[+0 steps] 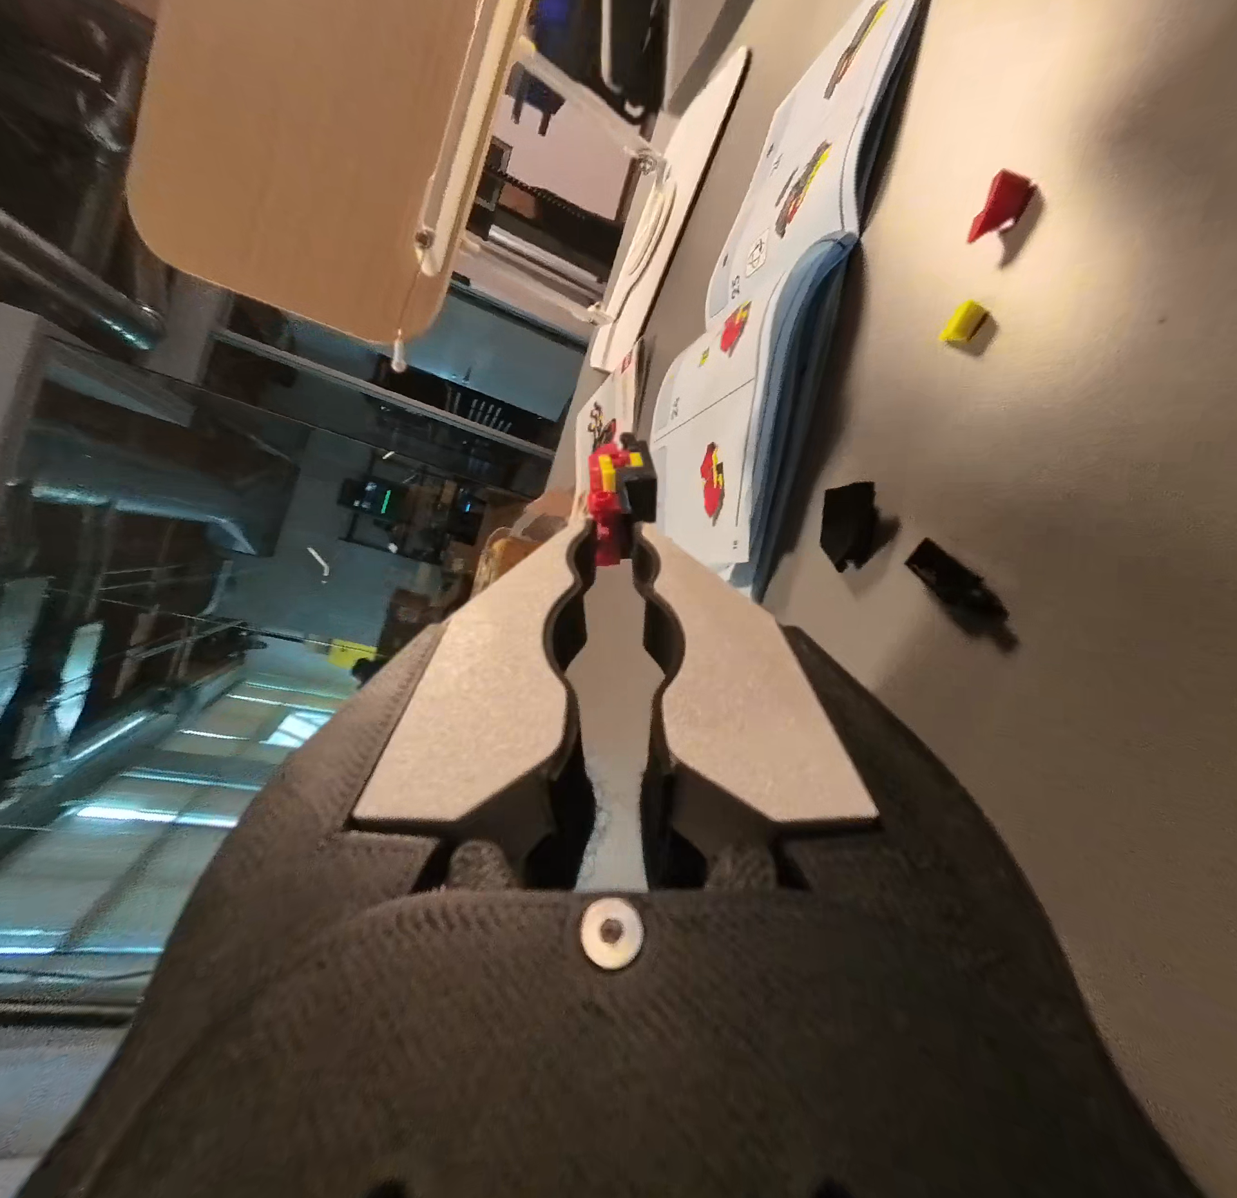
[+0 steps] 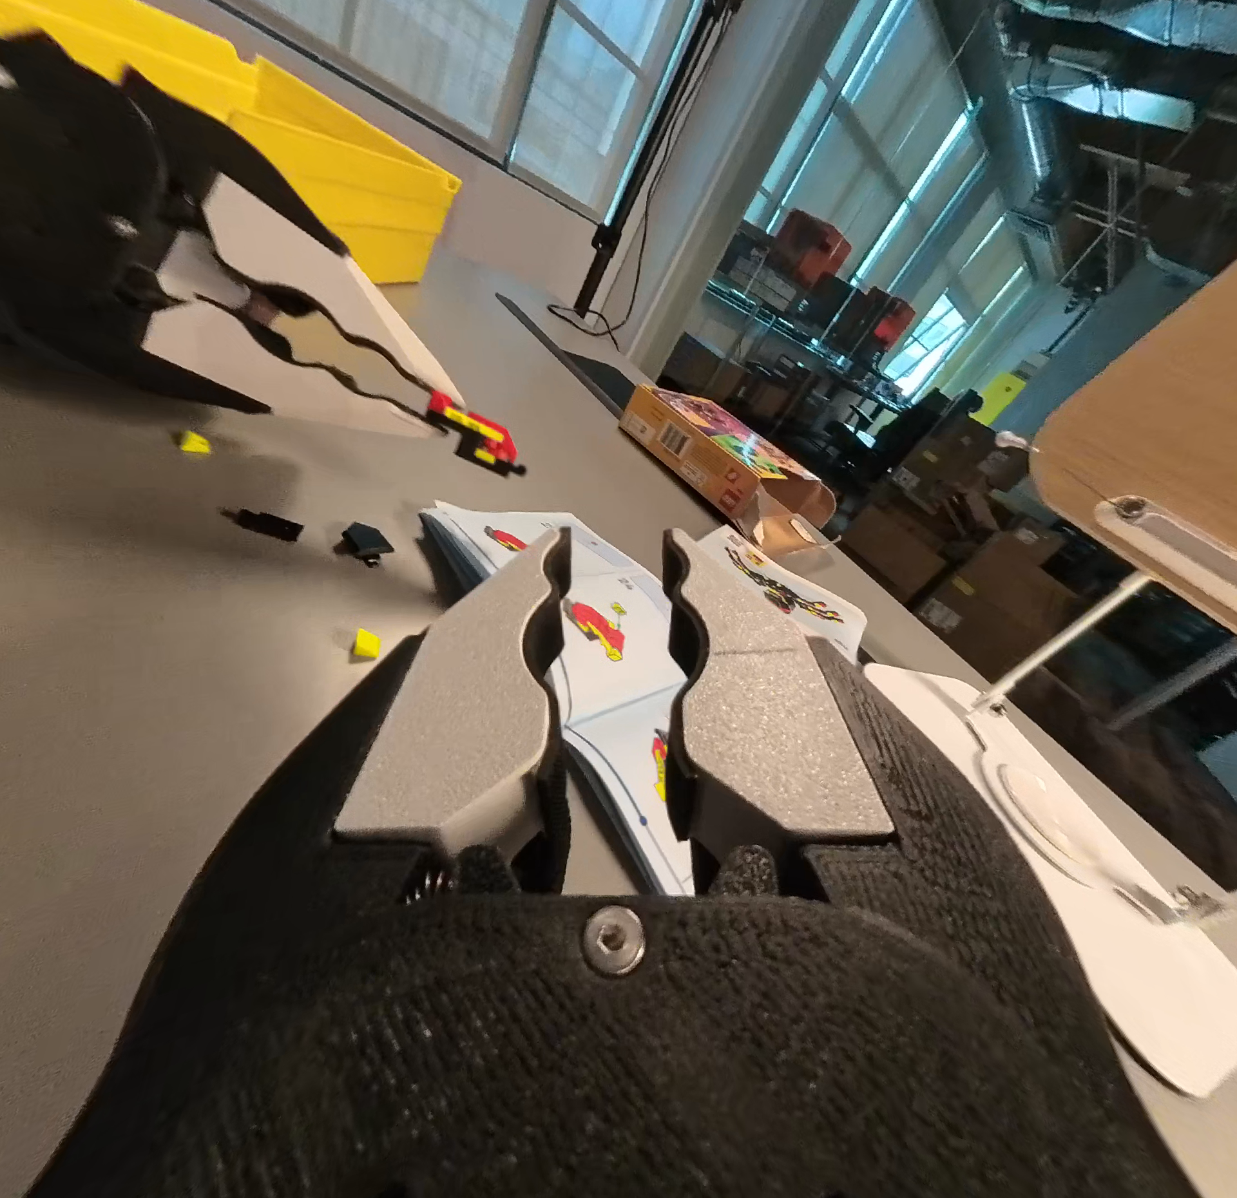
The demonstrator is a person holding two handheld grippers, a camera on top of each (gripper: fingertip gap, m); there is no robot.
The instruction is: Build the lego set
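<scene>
- Left gripper (image 1: 612, 537): clamped at the very tips on the red, yellow and black lego sub-assembly (image 1: 619, 497), held clear of the grey table (image 1: 1071, 563). Gripped by the red end only, presumably to leave the black and yellow end exposed for the next piece.
- Same hold seen from the right wrist view: left gripper (image 2: 438, 413) pinching the sub-assembly (image 2: 478, 433), which pokes out beyond the tips, low over the table (image 2: 134, 697).
- Right gripper (image 2: 616, 543): jaws apart, nothing between them, hanging over the open instruction booklet (image 2: 602, 630). Probably free to fetch a loose piece.
- Loose parts scattered on the table beside the booklet (image 1: 770, 376): red slope piece (image 1: 1001, 205), small yellow piece (image 1: 964, 323), two black pieces (image 1: 850, 523) (image 1: 957, 584). Kept spread apart, likely so each can be pinched singly.
- From the right wrist view: two small yellow pieces (image 2: 194, 443) (image 2: 367, 644) and the two black pieces (image 2: 264, 523) (image 2: 367, 540) lying between the grippers' reach.
- Booklet left lying open and flat, pages facing up for reference during building.
- Opened lego box (image 2: 709, 450) lying beyond the booklet; yellow bins (image 2: 348, 162) at the far table edge, well apart from the work.
- Build judged partway: several parts not yet attached.
- Risk: thin tip grip, sub-assembly liable to twist under pressing.
</scene>
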